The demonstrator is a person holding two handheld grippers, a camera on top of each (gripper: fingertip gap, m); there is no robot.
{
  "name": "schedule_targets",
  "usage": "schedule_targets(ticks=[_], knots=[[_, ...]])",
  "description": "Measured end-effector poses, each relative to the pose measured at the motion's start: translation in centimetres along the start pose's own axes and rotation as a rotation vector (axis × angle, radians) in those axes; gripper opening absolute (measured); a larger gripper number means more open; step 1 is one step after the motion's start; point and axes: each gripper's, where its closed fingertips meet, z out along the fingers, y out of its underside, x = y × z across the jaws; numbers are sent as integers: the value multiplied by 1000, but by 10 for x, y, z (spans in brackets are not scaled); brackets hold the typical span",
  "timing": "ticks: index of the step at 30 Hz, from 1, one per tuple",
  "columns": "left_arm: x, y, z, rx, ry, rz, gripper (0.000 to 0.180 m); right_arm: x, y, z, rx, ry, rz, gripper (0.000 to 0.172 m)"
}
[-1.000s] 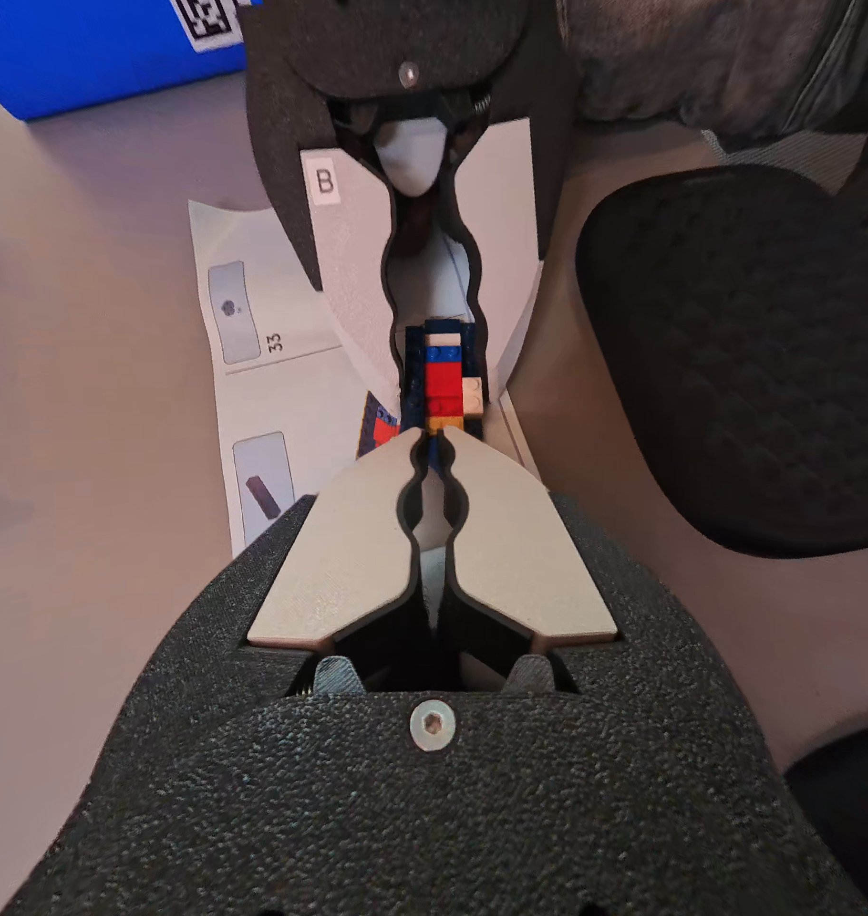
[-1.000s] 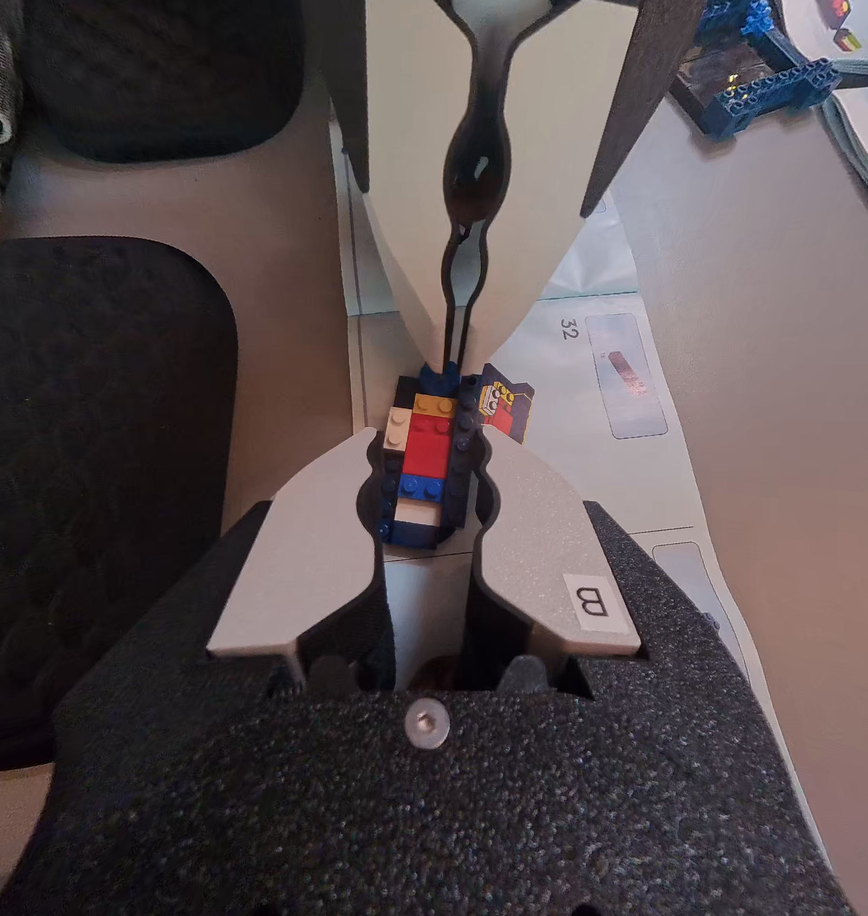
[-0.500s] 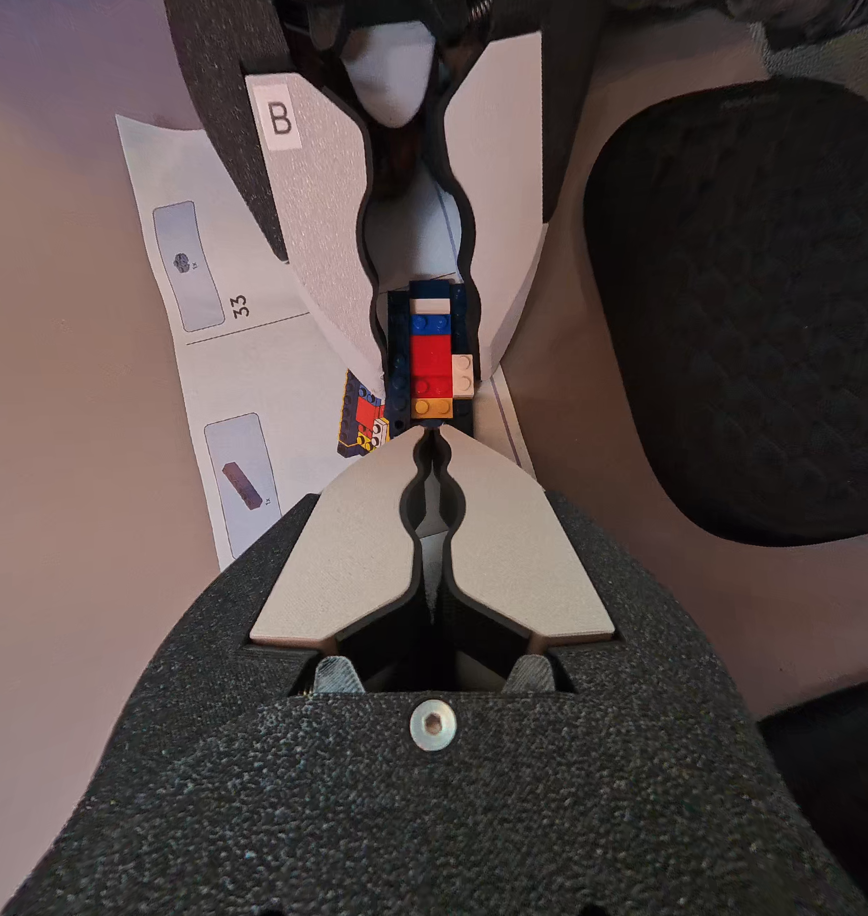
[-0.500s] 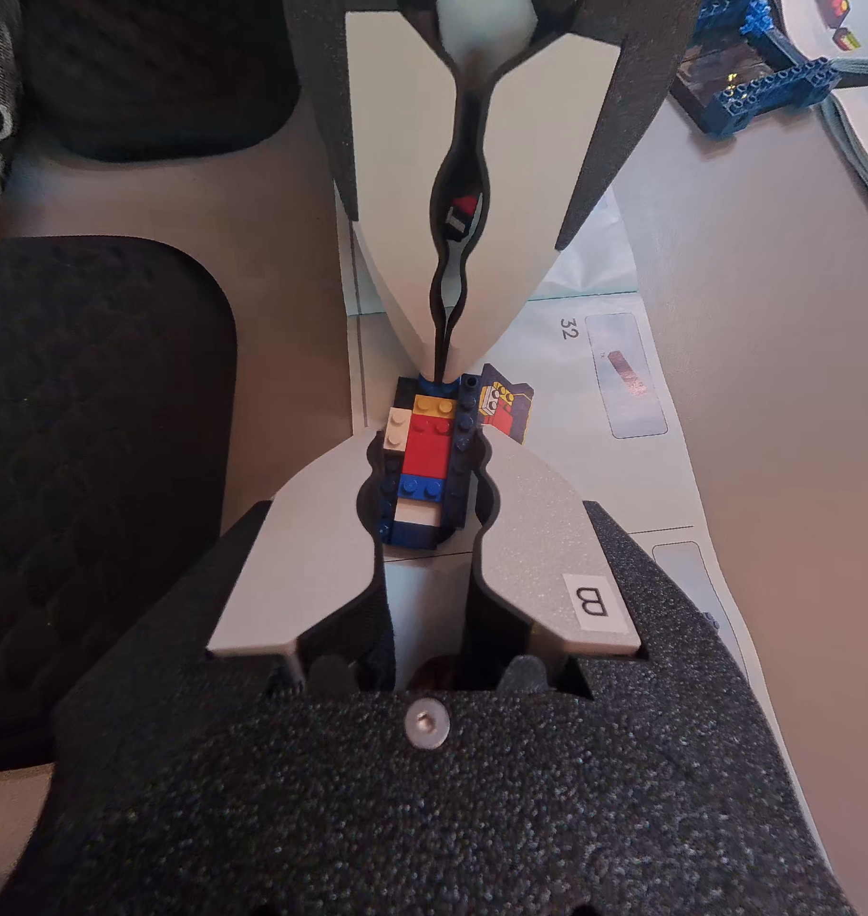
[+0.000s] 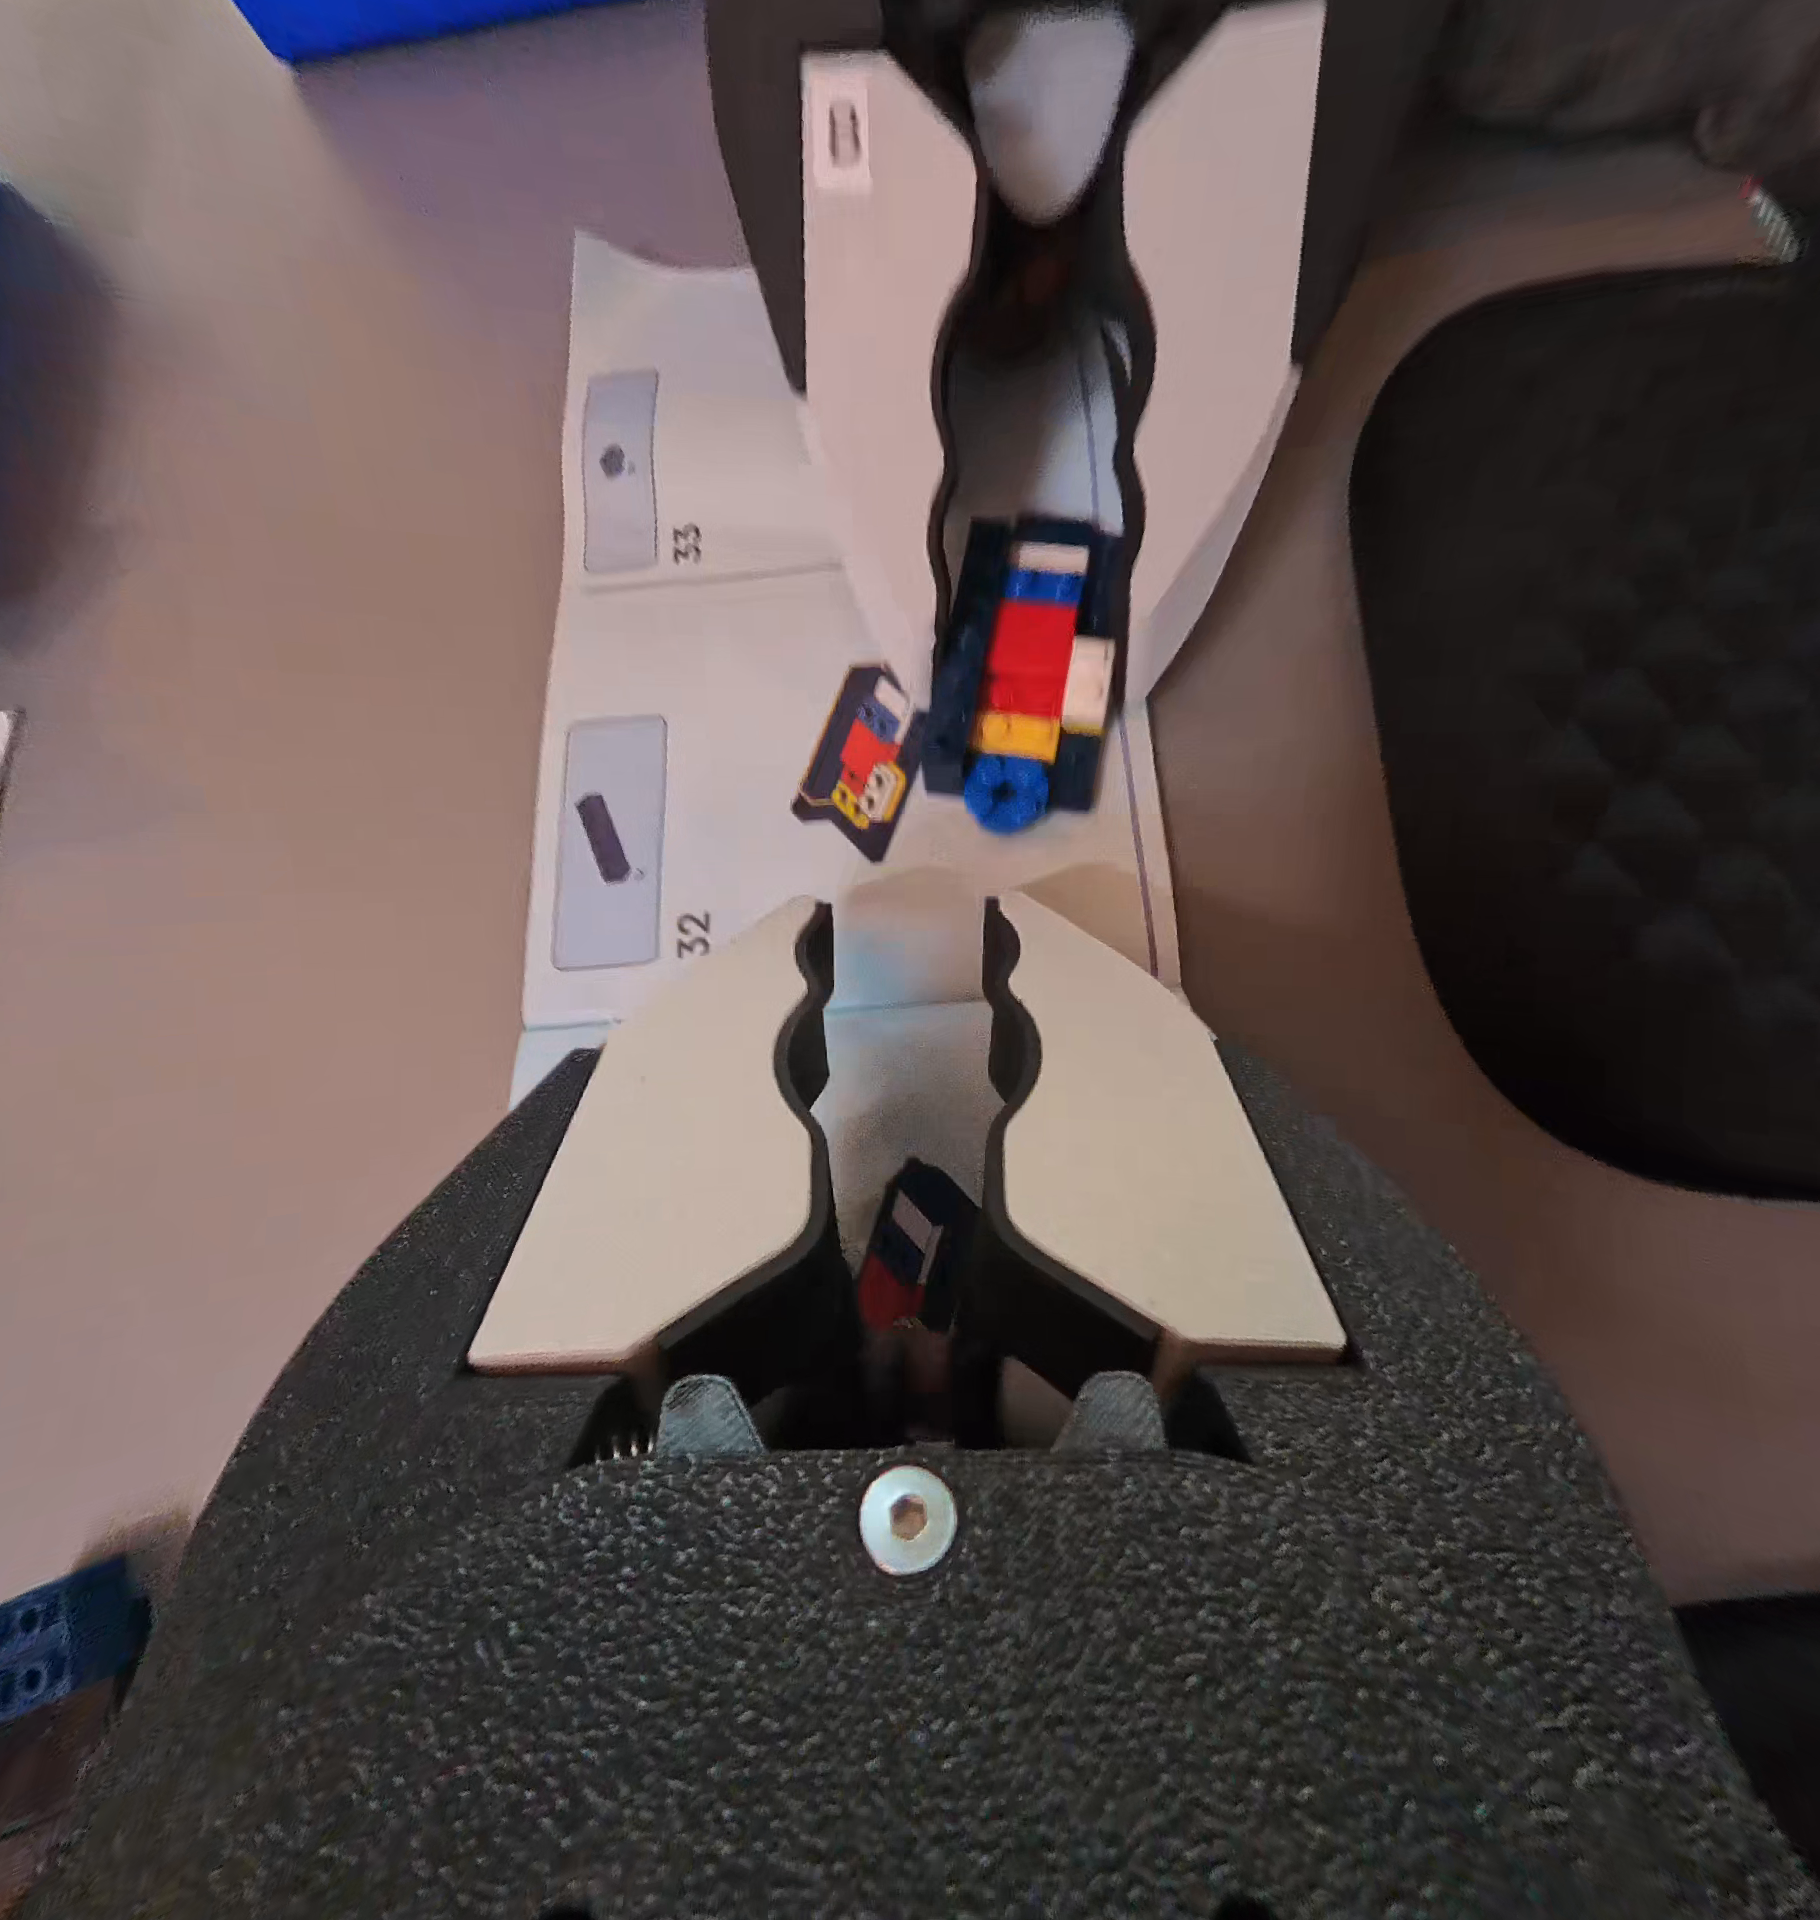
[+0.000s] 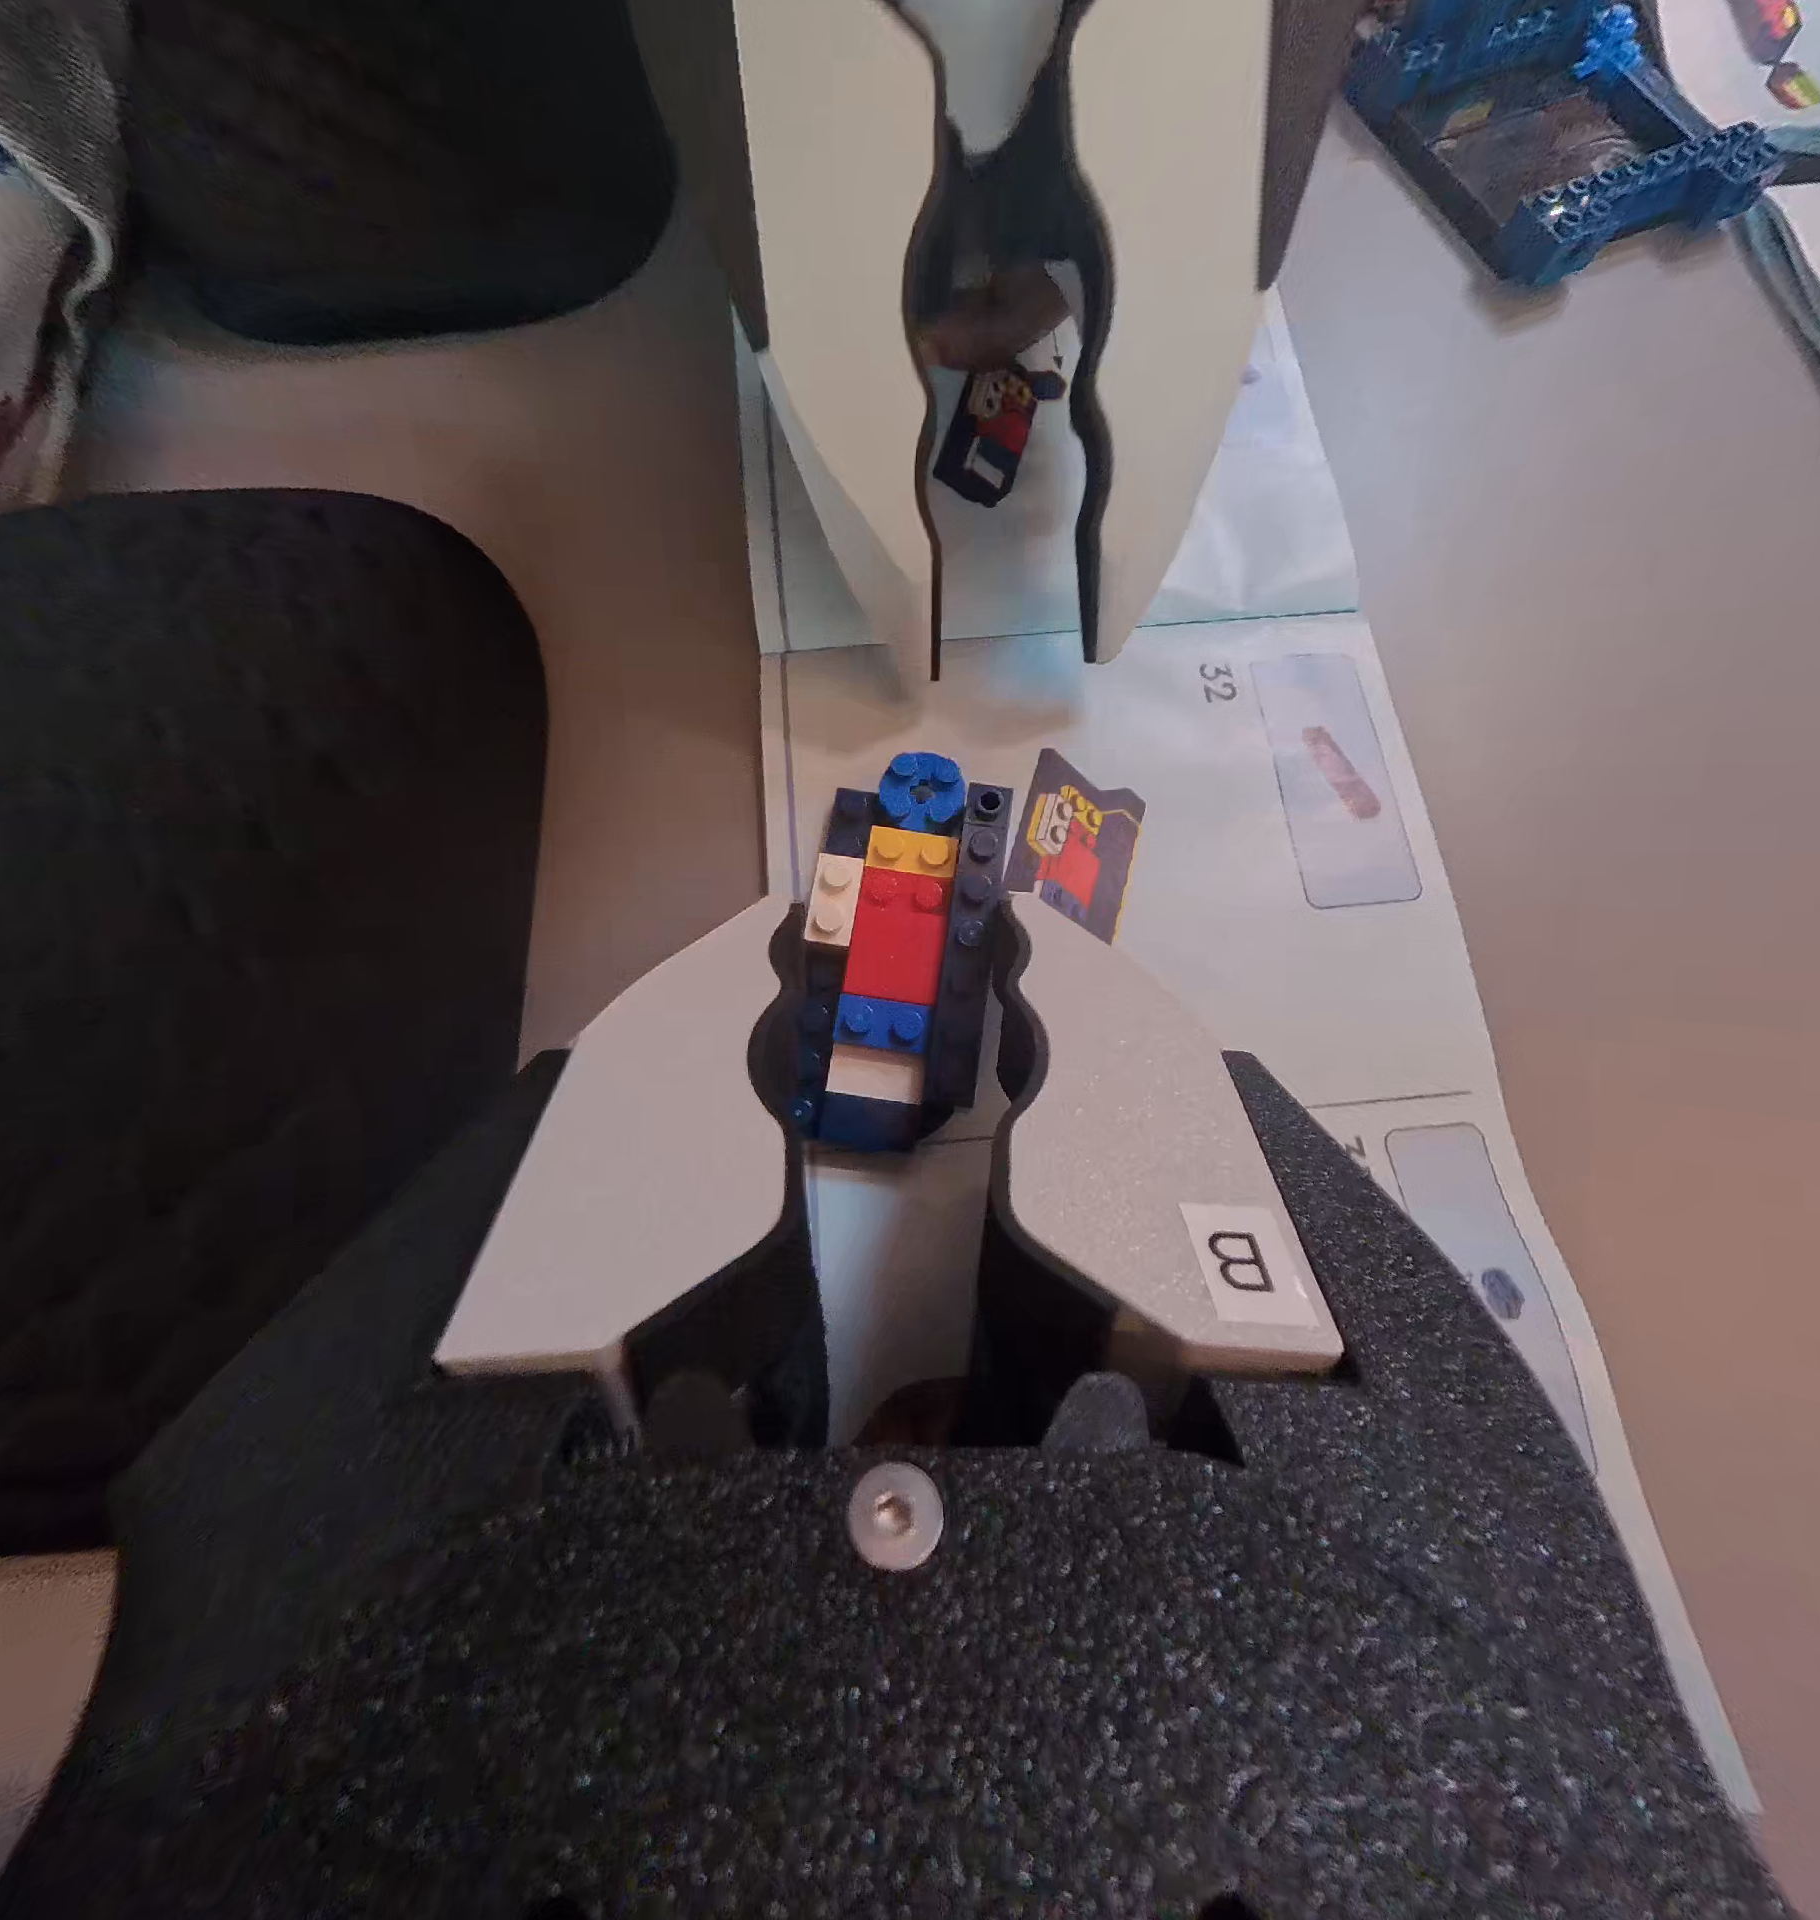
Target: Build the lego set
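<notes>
Here, in the left wrist view, the left hand-held gripper [image 5: 908, 906] has its pale, wavy-edged fingers apart with nothing between them, only bare instruction sheet [image 5: 740, 623] showing in the gap. Just ahead of its tips, across a strip of free paper, lies the small studded brick model [image 5: 1025, 665], its round blue piece [image 5: 1005, 792] nearest. To the right the bench [image 5: 262, 520] edge curves in beside a black quilted chair seat [image 5: 1633, 727]; to the left the smooth beige top lies open. In the right wrist view, the right hand-held gripper [image 6: 890, 914] is clamped on the model's dark blue sides, the red, yellow and white plates sticking out ahead of its tips. The other gripper's parted tips hang just beyond, and a blue brick frame [image 6: 1571, 135] sits far ahead to the right.
</notes>
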Motion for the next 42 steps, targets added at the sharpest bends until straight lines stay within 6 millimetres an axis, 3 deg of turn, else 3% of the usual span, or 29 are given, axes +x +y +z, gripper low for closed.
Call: schedule_targets(ticks=[9,18,22,26,32,42], knots=[[9,8,1,10,87,-17,19,-11,-5,-31,129,-104,81,34],[10,8,1,11,99,-21,18,-27,11,-32,57,-214,134,34],[10,8,2,10,104,-28,18,-50,-5,-58,179,-355,180,34],[10,8,2,9,108,-32,18,-59,-23,-81,328,-379,101,35],[10,8,1,9,111,-36,18,-56,-23,-83,335,-356,101,34],[10,8,1,9,112,-37,18,-35,-24,-80,360,-203,66,34]])
